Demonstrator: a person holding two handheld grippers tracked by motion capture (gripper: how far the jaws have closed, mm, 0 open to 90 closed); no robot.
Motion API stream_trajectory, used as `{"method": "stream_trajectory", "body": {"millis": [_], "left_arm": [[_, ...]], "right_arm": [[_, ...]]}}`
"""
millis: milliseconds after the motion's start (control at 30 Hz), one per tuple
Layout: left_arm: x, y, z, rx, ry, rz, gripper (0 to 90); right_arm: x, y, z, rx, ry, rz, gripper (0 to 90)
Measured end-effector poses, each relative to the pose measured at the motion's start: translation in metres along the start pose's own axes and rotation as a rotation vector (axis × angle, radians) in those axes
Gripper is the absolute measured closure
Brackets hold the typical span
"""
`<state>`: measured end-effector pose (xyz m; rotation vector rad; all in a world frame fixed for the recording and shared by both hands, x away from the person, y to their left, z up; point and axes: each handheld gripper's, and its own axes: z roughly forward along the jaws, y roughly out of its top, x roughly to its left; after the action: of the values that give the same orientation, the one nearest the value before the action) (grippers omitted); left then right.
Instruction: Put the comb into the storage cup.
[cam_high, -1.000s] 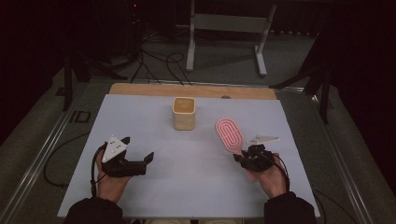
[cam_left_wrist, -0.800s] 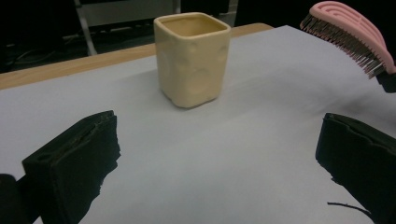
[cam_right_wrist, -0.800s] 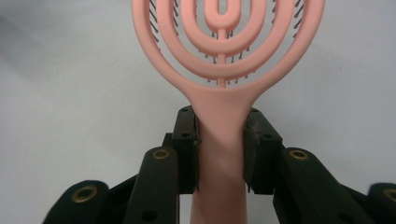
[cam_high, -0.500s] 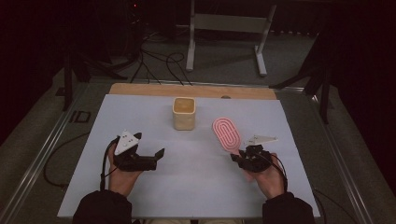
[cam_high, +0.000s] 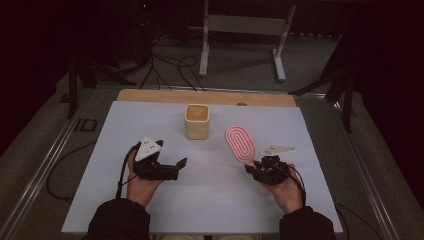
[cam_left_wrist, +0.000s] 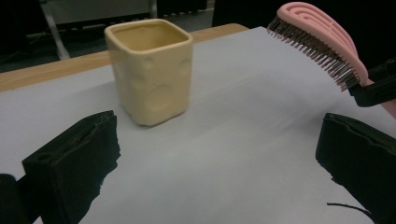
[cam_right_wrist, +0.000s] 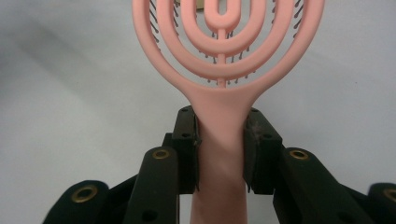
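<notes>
Currently clamping the pink hairbrush (cam_right_wrist: 219, 140) by its handle in the right gripper (cam_high: 264, 170), both pads tight against the handle sides in the right gripper view, nothing loose. Brush head sticking out past the jaws, angled up and away over the white table sheet (cam_high: 220, 200), pink looped back facing up, dark bristles facing down. Seen in the left gripper view as well: brush (cam_left_wrist: 322, 39) off the sheet, head raised, bristle side tilted toward the table, handle end vanishing into the black jaw at the right edge. Sitting right of and a bit nearer than the cream square cup (cam_high: 197, 121), close to it but not touching. Cup upright near the far middle of the sheet, open mouth up, dimpled walls visible in the left gripper view (cam_left_wrist: 149, 70), looks empty from what the high view gives. Left gripper (cam_high: 176, 165) with jaws wide apart, nothing between them, bare sheet visible between the two black pads in its own view. Pointing roughly toward the cup and across at the brush, low over the sheet, well short of both. Left hand (cam_high: 142, 182) wrapped around the gripper body from below, cable looping off its left side. Right hand (cam_high: 285, 187) likewise under the right gripper near the front right part of the sheet. Wooden strip (cam_high: 150, 96) showing along the sheet's far edge.
</notes>
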<state>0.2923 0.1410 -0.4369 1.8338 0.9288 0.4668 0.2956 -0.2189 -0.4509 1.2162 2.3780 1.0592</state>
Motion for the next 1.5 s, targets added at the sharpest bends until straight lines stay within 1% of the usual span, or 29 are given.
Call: {"method": "stream_trajectory", "body": {"millis": [267,433,633,1133,1500], "left_arm": [[-0.008,0.006,0.012,0.009,-0.027,0.009,0.2],[-0.010,0.008,0.017,0.013,-0.039,0.006,0.2],[-0.016,0.011,0.025,0.020,-0.062,0.008,0.2],[-0.027,0.016,0.037,0.025,-0.099,0.009,0.2],[-0.035,0.016,0.050,0.046,-0.133,0.008,0.2]], "right_arm": [[0.004,0.001,0.001,-0.005,0.005,-0.006,70.0],[0.006,0.001,0.003,-0.009,0.006,-0.011,69.9],[0.009,0.002,0.004,-0.014,0.010,-0.019,70.0],[0.015,0.003,0.005,-0.029,0.015,-0.031,69.9],[0.018,0.004,0.006,-0.038,0.013,-0.037,70.0]]}}
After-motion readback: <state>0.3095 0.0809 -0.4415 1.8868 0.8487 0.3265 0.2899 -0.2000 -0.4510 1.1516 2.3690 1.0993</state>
